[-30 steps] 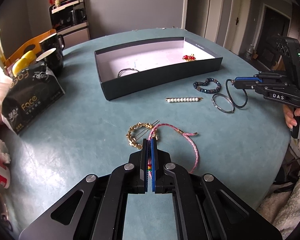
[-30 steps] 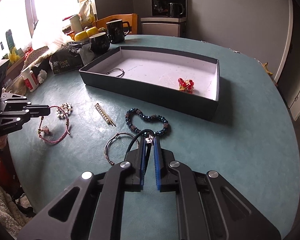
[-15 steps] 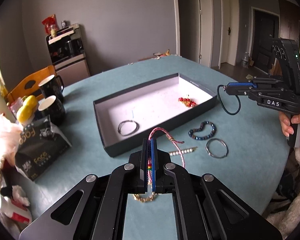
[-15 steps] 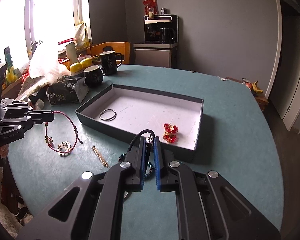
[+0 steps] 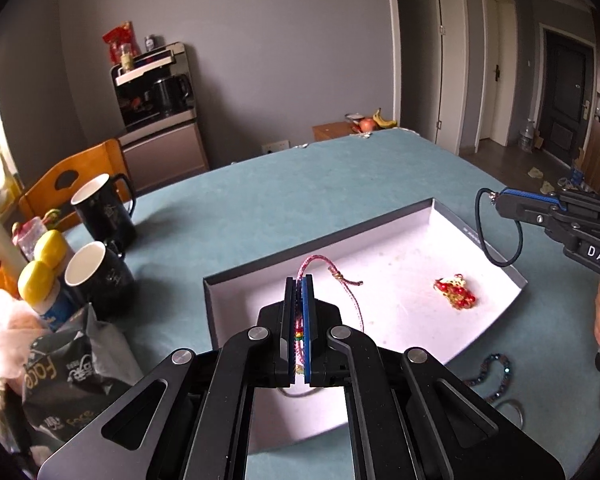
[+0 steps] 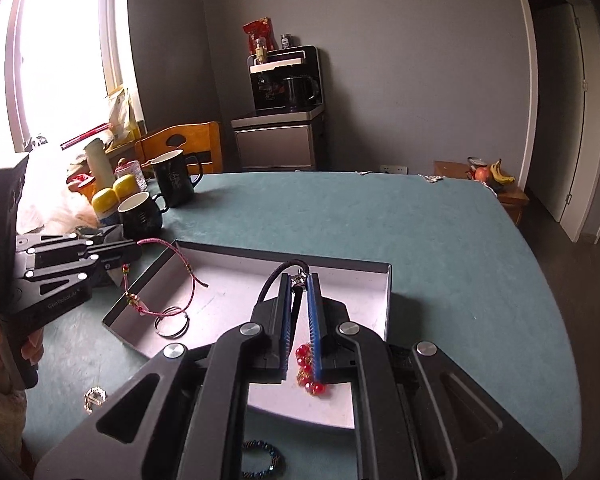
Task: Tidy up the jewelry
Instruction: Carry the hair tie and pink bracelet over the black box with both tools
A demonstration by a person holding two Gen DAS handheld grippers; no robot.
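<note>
My left gripper (image 5: 300, 282) is shut on a pink cord bracelet (image 5: 350, 300) and holds it over the left part of the dark open box (image 5: 212, 304). In the right wrist view the left gripper (image 6: 134, 252) shows at the left with the bracelet (image 6: 180, 276) hanging above the box (image 6: 388, 300). My right gripper (image 6: 299, 278) is shut on a black cord loop (image 6: 270, 284), held over the box's right end; it also shows in the left wrist view (image 5: 498, 200) with the loop (image 5: 480, 232). A red bead piece (image 5: 456, 294) and a silver ring (image 6: 172, 326) lie inside.
Two black mugs (image 5: 100, 276), yellow-capped bottles (image 5: 40, 276) and a black tissue pack (image 5: 68, 372) stand left of the box. A dark bead bracelet (image 5: 496, 372) and a silver bangle (image 5: 514, 410) lie on the teal table (image 5: 300, 192). A gold hairpin (image 6: 94, 396) lies near the front.
Both grippers have lifted off the table and moved forward over the box, the left carrying the pink bracelet, the right carrying the black cord loop.
</note>
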